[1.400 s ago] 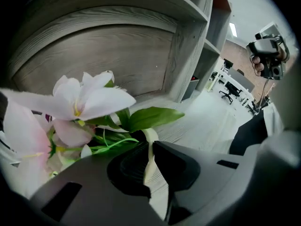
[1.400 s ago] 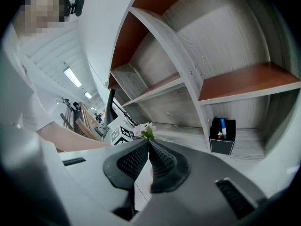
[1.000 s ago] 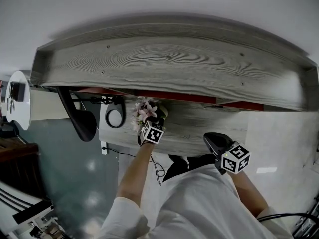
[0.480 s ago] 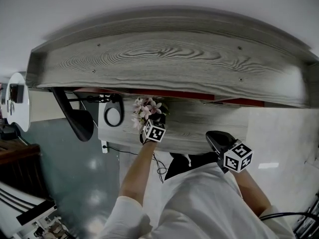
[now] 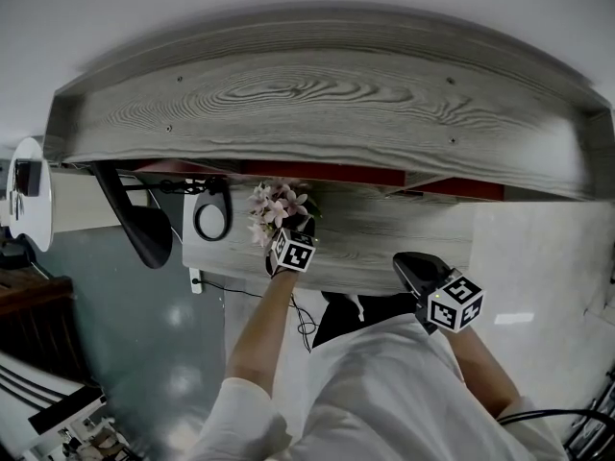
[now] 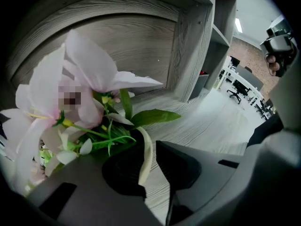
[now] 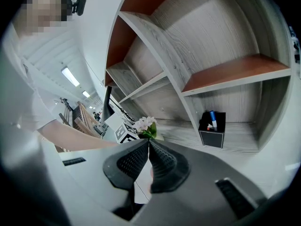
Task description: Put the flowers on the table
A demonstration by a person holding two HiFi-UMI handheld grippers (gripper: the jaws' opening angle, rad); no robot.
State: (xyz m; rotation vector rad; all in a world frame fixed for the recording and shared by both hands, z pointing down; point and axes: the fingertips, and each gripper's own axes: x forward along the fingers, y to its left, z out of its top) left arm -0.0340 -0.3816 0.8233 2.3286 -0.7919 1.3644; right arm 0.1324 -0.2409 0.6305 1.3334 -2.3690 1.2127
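Pink flowers [image 6: 80, 98] rise just past the left claw [image 6: 149, 147], whose jaws pinch their pale stem. Under it lies the grey wood-grain table [image 6: 207, 121], with a shelf [image 6: 188, 41] beyond and chairs [image 6: 239, 86] far off. The right claw [image 7: 148, 149], pressed together and empty, hangs well to its right. Both sit about where they were a second ago.

The flowers [image 5: 275, 209] sit in the left gripper [image 5: 294, 234] over the table [image 5: 384, 240], left of the right gripper [image 5: 411, 269].
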